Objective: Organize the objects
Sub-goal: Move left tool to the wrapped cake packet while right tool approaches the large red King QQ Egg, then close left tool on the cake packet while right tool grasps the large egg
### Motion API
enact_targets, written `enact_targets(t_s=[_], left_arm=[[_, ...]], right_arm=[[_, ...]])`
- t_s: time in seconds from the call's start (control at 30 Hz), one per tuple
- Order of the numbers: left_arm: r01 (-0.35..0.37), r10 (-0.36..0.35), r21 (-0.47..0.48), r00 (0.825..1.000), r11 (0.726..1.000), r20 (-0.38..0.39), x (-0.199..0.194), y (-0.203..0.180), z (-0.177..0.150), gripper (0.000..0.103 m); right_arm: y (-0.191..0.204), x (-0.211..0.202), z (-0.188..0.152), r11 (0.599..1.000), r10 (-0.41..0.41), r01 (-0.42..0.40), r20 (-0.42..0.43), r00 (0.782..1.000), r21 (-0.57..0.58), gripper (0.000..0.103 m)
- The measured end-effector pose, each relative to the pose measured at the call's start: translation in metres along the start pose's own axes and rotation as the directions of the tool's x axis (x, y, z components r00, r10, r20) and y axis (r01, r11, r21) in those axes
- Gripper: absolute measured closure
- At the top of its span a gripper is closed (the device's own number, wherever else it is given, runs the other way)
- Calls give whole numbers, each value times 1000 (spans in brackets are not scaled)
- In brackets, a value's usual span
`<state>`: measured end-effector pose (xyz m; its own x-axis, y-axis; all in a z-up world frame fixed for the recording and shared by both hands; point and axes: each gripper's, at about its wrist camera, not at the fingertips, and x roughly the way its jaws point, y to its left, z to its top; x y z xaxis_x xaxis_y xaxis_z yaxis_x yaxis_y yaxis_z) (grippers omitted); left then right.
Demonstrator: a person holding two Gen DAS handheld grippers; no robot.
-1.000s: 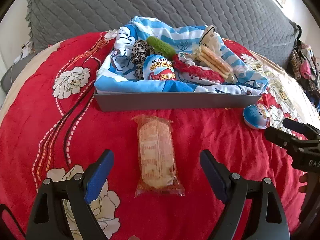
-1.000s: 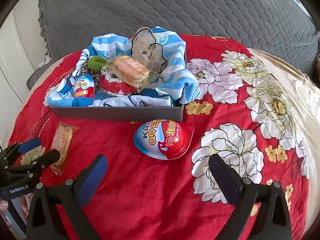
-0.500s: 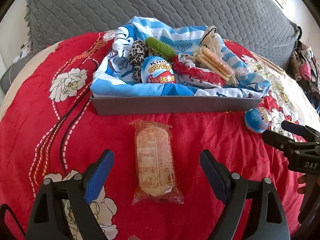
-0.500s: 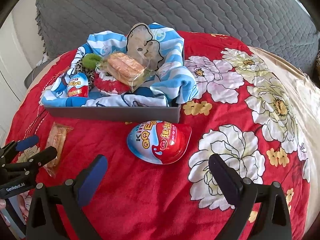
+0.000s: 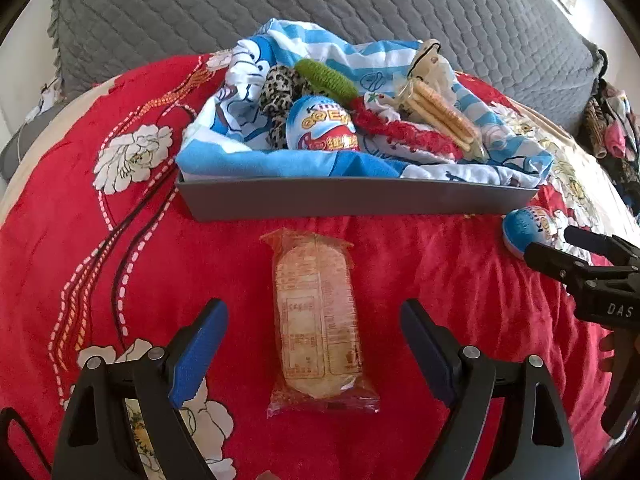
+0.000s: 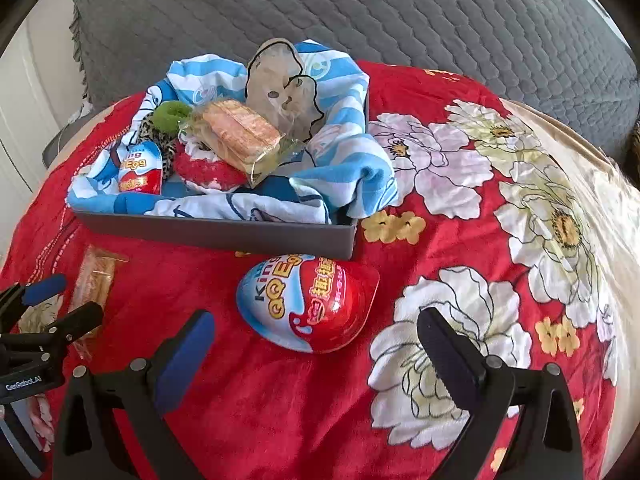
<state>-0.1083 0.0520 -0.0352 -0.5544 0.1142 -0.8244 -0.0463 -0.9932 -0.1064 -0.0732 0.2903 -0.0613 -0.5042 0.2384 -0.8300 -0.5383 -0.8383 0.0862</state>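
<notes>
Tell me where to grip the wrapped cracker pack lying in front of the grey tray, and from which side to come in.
Grip the cracker pack across its narrow middle, coming down from above. It lies flat on the red bedspread, long axis pointing at the grey tray, already centred between the open left gripper fingers. Avoid the crimped end seals, which would probably slip.

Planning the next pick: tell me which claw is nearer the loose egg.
Right. The right claw is open just before the egg; the left claw straddles the biscuit pack.
</notes>
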Motion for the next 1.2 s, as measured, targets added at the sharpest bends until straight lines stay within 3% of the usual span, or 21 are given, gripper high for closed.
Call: enact_targets(t_s=[0.67,0.97,1.2], left_arm=[[32,-33,-28,999,999,-12,18,3,2,15],[36,-37,-32,999,999,-4,22,3,2,15],[58,-58,-42,998,997,5,24,3,4,15]], right_arm=[[-2,28,9,999,-18,18,-15,1000,-41,2],[0,29,10,999,-12,10,-48,999,-41,25],[3,27,11,999,5,-7,-69,998,-35,27]])
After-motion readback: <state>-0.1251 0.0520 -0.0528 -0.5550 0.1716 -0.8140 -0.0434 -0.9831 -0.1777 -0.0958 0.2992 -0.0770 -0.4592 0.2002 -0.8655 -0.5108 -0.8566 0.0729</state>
